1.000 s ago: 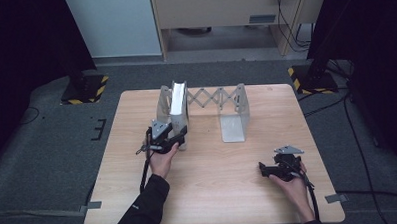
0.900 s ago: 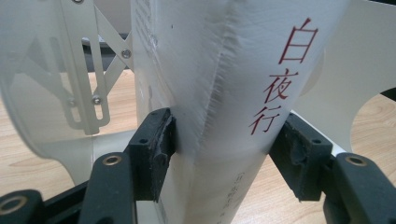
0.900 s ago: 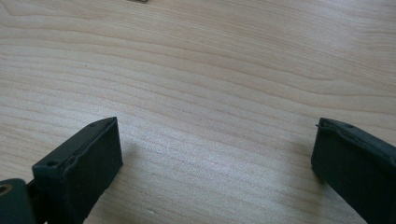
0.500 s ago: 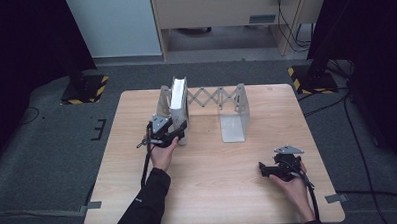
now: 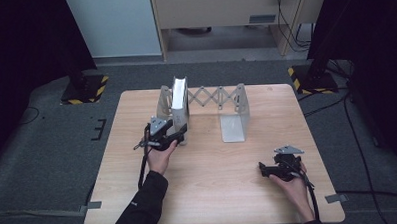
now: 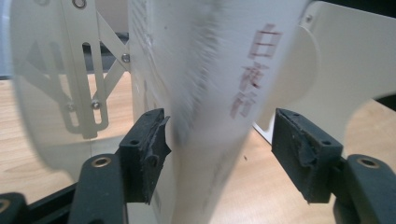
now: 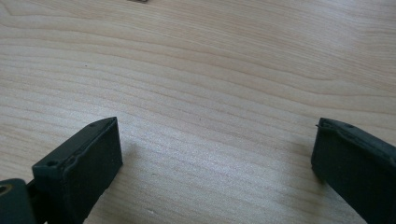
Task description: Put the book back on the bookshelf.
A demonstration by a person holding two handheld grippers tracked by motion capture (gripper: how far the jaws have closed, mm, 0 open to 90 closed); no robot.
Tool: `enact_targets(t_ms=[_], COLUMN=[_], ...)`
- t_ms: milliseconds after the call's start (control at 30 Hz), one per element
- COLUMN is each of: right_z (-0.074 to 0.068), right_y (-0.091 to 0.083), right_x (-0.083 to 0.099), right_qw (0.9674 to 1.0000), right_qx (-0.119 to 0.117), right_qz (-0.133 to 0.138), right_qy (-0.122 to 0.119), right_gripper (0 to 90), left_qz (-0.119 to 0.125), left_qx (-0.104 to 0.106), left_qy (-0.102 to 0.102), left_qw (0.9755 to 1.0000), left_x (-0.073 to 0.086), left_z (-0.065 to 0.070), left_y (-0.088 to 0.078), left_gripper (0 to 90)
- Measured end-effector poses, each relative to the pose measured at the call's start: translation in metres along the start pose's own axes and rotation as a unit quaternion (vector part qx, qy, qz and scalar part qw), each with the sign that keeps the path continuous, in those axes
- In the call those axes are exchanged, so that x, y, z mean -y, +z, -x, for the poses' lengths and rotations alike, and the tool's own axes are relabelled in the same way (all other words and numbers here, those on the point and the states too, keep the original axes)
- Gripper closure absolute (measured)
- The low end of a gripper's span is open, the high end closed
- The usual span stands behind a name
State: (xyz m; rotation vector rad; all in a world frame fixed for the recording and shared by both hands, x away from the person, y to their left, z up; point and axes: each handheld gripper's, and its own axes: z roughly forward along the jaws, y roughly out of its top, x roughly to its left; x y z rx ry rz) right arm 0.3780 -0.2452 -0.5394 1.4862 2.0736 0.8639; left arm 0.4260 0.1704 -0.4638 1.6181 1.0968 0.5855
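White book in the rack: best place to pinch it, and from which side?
Grip the white book by its near spine edge, low down, coming in level from the person's side. It stands upright against the rack's left end plate, so only that edge is free; left gripper already straddles it.

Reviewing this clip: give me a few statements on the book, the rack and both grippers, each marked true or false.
1. The white book stands upright in the grey expandable metal rack. True.
2. The left gripper clamps the book. False: its fingers have just been opening, and a gap shows at the far one.
3. The right gripper holds a pen. False: it is open over the bare wooden table.
4. The rack's right end has no book. True.
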Motion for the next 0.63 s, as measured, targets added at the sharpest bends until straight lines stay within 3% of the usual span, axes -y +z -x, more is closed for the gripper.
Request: enact_targets(t_ms=[233, 333, 500, 633], right_z=[-0.001, -0.001, 0.005, 0.008], right_y=[-0.001, -0.004, -0.01, -0.013], right_x=[0.0, -0.001, -0.002, -0.002], right_qw=[1.0, 0.9998, 0.9998, 0.9997], right_qx=[-0.001, 0.008, 0.007, 0.009], right_qz=[0.002, 0.011, 0.018, 0.022], right_qy=[-0.004, -0.013, -0.002, 0.001], right_gripper=[3.9, 5.5, 5.3, 5.1], left_qz=[-0.041, -0.071, -0.109, -0.124], left_qx=[0.015, 0.019, 0.009, -0.004], left_qy=[0.006, 0.003, -0.002, -0.015], left_qw=[0.999, 0.9973, 0.994, 0.9921], left_x=[0.012, 0.028, 0.052, 0.061], left_z=[0.0, -0.005, -0.017, -0.026], left_y=[-0.027, -0.045, -0.057, -0.06], left_gripper=[28.9, 27.8, 25.5, 23.0])
